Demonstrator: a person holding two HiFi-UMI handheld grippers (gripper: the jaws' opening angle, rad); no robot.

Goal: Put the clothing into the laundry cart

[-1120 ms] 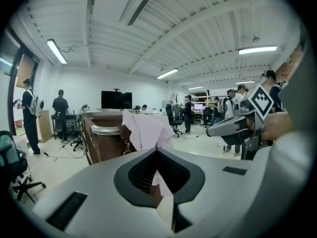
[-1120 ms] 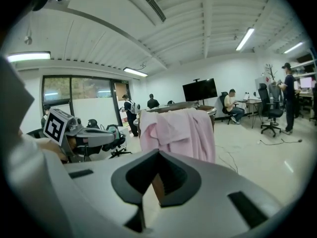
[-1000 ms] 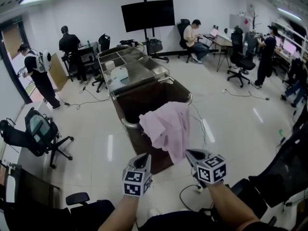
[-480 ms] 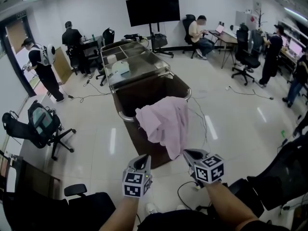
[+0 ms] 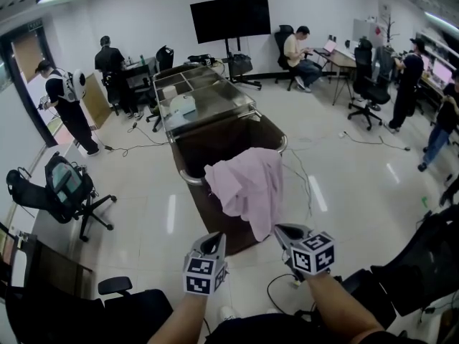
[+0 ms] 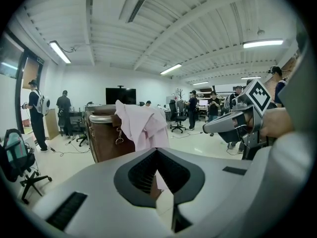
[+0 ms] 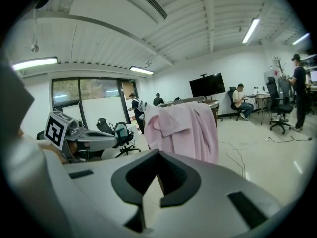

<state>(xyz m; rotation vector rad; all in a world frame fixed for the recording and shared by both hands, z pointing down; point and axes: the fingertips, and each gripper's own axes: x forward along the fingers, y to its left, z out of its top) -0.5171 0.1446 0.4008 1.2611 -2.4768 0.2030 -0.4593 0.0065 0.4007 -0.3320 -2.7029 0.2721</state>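
Observation:
A pink garment (image 5: 247, 185) hangs over the near rim of the brown laundry cart (image 5: 188, 180), part inside and part down the outer front wall. My left gripper (image 5: 213, 244) and right gripper (image 5: 283, 231) are held side by side just short of the cart, below the garment's hem. Both are shut with nothing in them. In the left gripper view the garment (image 6: 141, 125) hangs on the cart (image 6: 101, 138) ahead, with the right gripper (image 6: 210, 129) to the right. The right gripper view shows the garment (image 7: 183, 128) straight ahead and the left gripper (image 7: 111, 139) at the left.
A steel table (image 5: 201, 99) adjoins the cart's far end, with a TV on a stand (image 5: 229, 18) behind it. Cables (image 5: 305, 188) lie on the floor right of the cart. An office chair with a backpack (image 5: 64, 188) stands at the left. People work along the back and right.
The head view has shifted slightly. The garment stays draped on the cart rim and both grippers keep their places, still shut.

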